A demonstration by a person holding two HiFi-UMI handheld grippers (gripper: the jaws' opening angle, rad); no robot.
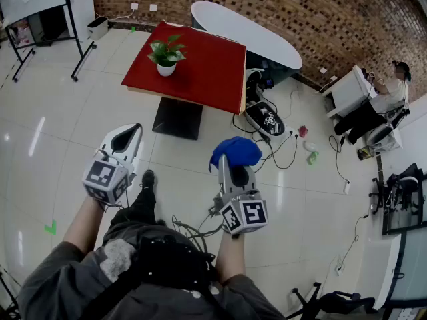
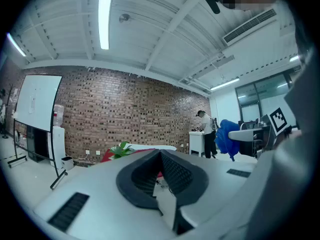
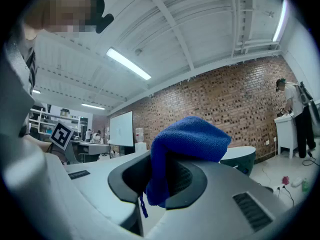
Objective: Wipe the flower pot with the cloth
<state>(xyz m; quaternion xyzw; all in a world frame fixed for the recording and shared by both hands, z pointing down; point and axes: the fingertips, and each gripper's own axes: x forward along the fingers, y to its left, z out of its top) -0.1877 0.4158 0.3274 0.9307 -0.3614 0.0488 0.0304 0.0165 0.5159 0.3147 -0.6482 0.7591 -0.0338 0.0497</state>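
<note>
While my right gripper (image 3: 164, 178) pinches a soft, nubby blue cloth (image 3: 189, 140) that bunches into a rounded hump over the jaw tips and hangs down between the dark ribbed pads, my left gripper (image 2: 160, 170) is pressed together with nothing in it. Well ahead of both, the small round white flower pot (image 1: 166, 69) stands upright near the left edge of a flat, square red table (image 1: 207, 72), its long axis vertical and its green leaves pointing up. Both grippers hang over glossy pale floor tiles (image 1: 53, 145), well apart from that table.
</note>
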